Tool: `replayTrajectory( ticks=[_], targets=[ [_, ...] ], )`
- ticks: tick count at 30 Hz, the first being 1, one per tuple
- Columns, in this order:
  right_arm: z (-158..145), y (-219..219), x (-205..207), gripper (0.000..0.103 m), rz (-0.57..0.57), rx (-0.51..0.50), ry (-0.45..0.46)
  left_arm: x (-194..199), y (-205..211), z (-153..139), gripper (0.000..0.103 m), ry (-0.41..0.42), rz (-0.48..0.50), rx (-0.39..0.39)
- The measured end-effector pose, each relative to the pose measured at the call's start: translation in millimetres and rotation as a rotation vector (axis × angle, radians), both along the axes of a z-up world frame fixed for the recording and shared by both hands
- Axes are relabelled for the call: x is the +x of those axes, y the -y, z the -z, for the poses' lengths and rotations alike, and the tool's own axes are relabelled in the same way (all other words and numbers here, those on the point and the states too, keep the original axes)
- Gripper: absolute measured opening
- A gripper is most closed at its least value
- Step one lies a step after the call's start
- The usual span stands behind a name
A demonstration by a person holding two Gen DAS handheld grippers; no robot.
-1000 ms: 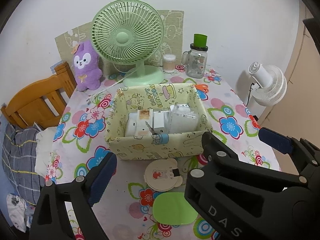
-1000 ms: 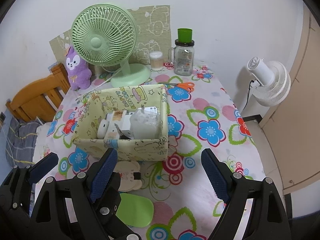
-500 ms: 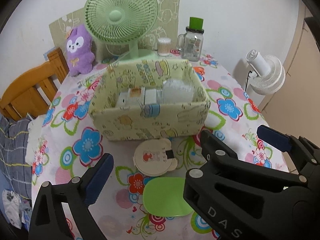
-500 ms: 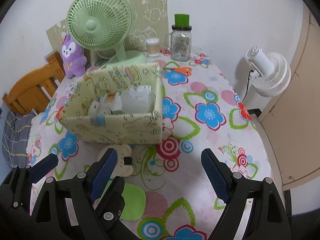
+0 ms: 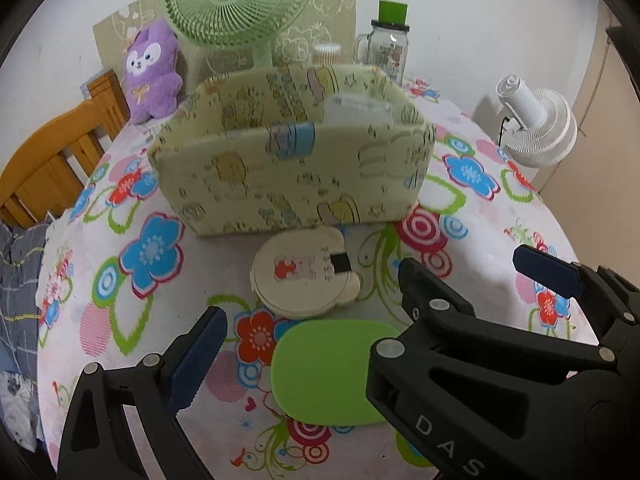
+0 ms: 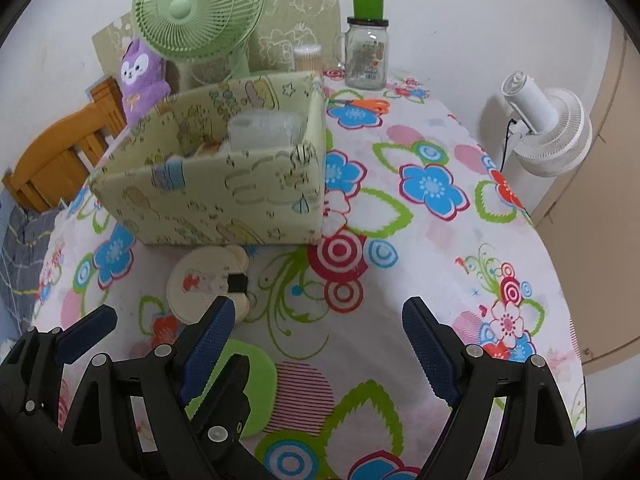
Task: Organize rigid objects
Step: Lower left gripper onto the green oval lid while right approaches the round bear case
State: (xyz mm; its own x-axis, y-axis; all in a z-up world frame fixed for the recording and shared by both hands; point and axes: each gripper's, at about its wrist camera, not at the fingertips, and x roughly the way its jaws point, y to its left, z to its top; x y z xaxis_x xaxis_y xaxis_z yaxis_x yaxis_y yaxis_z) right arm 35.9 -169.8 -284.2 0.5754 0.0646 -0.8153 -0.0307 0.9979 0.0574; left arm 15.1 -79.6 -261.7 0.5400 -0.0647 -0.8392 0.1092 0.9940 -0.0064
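The round cream bear-eared case lies flat at centre frame, just in front of the yellow-green fabric storage box, a green oval lid below it. I judge it the next pick. My left gripper hangs nearer, directly below it in frame, jaws wide and empty. My right gripper sits to its lower right, also spread, empty.

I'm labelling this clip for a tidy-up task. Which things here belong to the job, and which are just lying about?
Job: storage box, cream bear-shaped case, green oval lid.

Lying about: green fan, purple plush, glass jar, scissors, white fan.
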Motion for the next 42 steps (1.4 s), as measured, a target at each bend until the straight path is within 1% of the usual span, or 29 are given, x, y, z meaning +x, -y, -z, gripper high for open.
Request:
replayTrajectory(
  ticks=[7,11,18,23,29,36,37,38,39,42],
  targets=[
    [16,0,-12,0.088,-0.006,-0.029,0.002,-11,1,18,0.099,-0.009,0.026,-0.023],
    [27,2,-18,0.088,0.005,-0.033,-0.015,-16,2,29,0.099,-0.030,0.037,-0.026],
    [41,7,-19,0.088,0.005,-0.052,-0.040,-18,6,42,0.102,-0.046,0.018,-0.031],
    [45,8,-16,0.088,-0.001,-0.079,-0.043,-14,6,49,0.103,-0.054,0.006,-0.036],
    [50,11,-11,0.088,0.019,-0.076,-0.068,-11,10,51,0.103,-0.032,0.008,-0.002],
    [53,11,-7,0.088,0.011,-0.087,-0.079,-14,11,53,0.103,-0.021,0.004,0.007],
    [53,10,-7,0.088,0.011,-0.087,-0.081,-14,11,53,0.102,-0.020,0.004,0.007],
    [53,10,-7,0.088,0.009,-0.084,-0.081,-14,11,52,0.097,-0.018,0.005,0.005],
    [52,10,-8,0.088,0.006,-0.078,-0.076,-15,10,51,0.095,-0.014,0.003,0.005],
    [49,6,-7,0.088,-0.001,-0.083,-0.069,-12,7,50,0.095,-0.028,-0.001,0.003]
  ],
)
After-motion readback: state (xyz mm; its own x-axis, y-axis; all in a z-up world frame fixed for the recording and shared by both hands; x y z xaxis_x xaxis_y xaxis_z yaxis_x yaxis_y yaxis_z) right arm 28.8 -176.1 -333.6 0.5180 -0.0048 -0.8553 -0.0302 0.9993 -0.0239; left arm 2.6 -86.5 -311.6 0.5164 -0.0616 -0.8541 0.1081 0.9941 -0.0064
